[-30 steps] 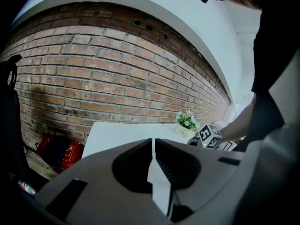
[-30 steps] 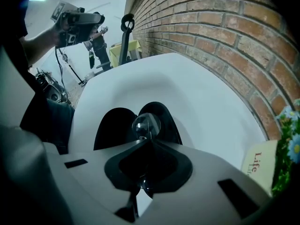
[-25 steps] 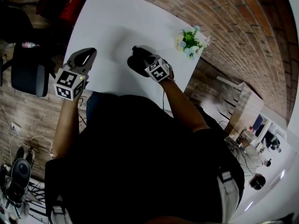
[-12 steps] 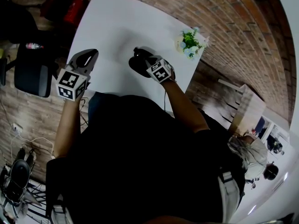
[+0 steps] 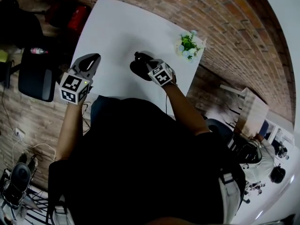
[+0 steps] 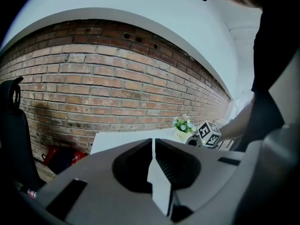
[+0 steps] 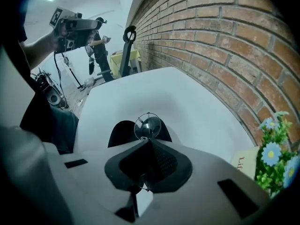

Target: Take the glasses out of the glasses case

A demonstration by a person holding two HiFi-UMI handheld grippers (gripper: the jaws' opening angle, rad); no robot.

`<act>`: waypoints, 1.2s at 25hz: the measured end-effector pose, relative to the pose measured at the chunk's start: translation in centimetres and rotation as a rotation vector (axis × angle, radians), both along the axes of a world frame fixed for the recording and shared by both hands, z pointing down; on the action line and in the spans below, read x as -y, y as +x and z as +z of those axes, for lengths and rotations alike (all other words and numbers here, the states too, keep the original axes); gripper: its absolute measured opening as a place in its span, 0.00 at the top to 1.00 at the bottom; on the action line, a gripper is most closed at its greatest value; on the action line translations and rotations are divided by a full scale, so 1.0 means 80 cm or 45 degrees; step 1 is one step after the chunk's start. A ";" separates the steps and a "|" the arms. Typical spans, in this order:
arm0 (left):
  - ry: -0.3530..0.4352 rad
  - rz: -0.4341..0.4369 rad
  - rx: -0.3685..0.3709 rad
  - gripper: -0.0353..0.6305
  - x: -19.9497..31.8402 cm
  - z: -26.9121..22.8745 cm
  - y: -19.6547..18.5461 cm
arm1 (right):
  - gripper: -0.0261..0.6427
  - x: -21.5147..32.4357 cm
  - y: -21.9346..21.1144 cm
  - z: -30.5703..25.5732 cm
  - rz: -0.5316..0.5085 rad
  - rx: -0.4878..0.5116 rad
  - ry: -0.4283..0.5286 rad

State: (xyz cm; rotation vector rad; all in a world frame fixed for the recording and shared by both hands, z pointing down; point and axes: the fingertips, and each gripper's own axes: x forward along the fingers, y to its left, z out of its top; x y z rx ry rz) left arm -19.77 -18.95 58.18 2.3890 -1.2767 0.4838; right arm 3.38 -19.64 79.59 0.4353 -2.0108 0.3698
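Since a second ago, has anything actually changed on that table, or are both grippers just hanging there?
Barely. Both grippers seem to have risen slightly, the right gripper lifting the glasses above the dark case. Unchanged: right gripper shut on the glasses, left gripper shut and empty, flower pot in place.

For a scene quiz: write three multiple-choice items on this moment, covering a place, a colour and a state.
1. The potted flowers stand: A at the table's corner by the brick wall; B at the table's middle; C on the floor.
2. The glasses case is: A white; B black; C red.
3. The right gripper is: A wide open; B shut on the glasses; C shut, empty.
Answers: 1 A, they sit at the white table's far corner; 2 B, it is dark against the table; 3 B, a round lens juts from its closed jaws.
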 end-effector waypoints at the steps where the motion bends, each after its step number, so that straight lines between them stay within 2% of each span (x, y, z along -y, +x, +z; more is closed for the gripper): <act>1: 0.007 0.001 0.002 0.91 -0.001 -0.003 0.000 | 0.92 -0.001 0.001 -0.003 0.001 0.004 0.005; 30: 0.165 0.009 0.056 0.91 -0.056 -0.090 0.018 | 0.92 -0.021 0.011 -0.093 0.022 0.096 0.193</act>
